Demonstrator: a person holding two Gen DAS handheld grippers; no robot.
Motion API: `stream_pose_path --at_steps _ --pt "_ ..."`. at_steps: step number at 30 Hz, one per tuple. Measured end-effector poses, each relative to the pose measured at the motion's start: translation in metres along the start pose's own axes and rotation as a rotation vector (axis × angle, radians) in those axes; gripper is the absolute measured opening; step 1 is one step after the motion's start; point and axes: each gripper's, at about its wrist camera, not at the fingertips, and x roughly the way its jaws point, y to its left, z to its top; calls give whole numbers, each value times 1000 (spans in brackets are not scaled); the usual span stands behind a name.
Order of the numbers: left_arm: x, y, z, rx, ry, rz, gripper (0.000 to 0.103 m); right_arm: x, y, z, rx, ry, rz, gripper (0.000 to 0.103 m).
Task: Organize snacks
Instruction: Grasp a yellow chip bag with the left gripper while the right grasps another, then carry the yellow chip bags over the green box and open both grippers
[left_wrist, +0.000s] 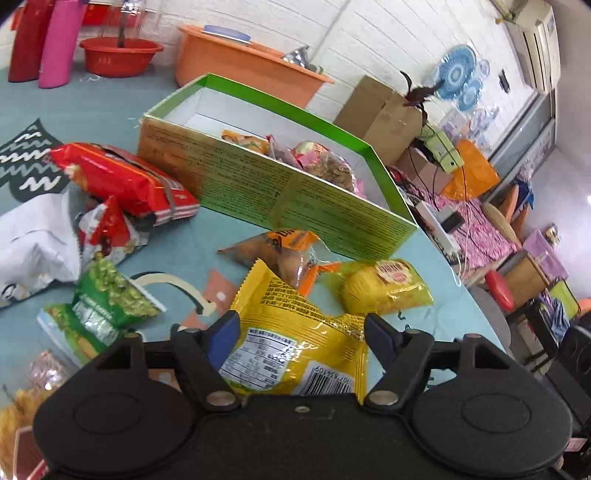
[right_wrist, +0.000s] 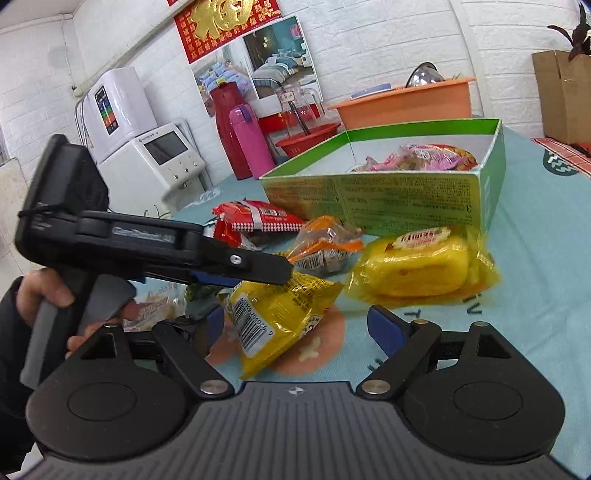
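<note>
My left gripper (left_wrist: 297, 328) has its blue pads on either side of a yellow snack bag with a barcode (left_wrist: 291, 339); the bag fills the gap and looks gripped and lifted, and it also shows in the right wrist view (right_wrist: 280, 310). My right gripper (right_wrist: 303, 328) is open just behind that bag. The green cardboard box (left_wrist: 273, 195), also in the right wrist view (right_wrist: 388, 199), holds several snack packs. Beside it lie a yellow cake pack (left_wrist: 384, 286) (right_wrist: 424, 266) and an orange pack (left_wrist: 284, 247) (right_wrist: 325, 240).
Red packs (left_wrist: 122, 181), a green pea bag (left_wrist: 99, 310) and a white bag (left_wrist: 33, 240) lie at the left on the teal tablecloth (left_wrist: 110, 110). An orange tub (left_wrist: 243, 66), a red basin (left_wrist: 118, 55) and a pink flask (left_wrist: 59, 44) stand behind. The table edge runs at the right.
</note>
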Motion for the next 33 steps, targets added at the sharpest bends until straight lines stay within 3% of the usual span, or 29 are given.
stream_pose_path --at_steps 3,6,8,12,13,14,15,17,18,21,28,33 --pt "-1 13 1 -31 -9 42 103 -1 0 -6 15 18 -5 103" --pt "3 23 1 -82 33 -14 103 5 1 -9 31 38 11 103" --pt "0 23 0 -76 30 -23 95 9 3 -9 33 35 7 103" --pt "-1 24 -2 -70 37 -35 94 13 2 -6 55 35 5 103" --pt "-1 24 -3 -69 34 -41 87 14 0 -6 65 34 2 103" --pt "0 24 -5 -68 37 -48 67 15 -1 -5 72 30 0 101" --pt "0 25 -7 -74 40 -63 58 17 -2 -6 75 25 1 89" --pt "-1 20 -11 -81 40 -81 30 19 -3 -6 72 18 -20 72" --pt "-4 16 -12 -70 33 -82 24 18 -3 -5 69 20 -22 62" --pt "-17 2 -11 -36 -9 -89 21 9 -3 -1 68 5 -1 51" --pt "-45 -27 23 40 -164 -132 21 -15 7 34 -23 -148 7 50" --pt "-41 -35 58 54 -238 -158 21 -12 5 70 -71 -241 -16 50"
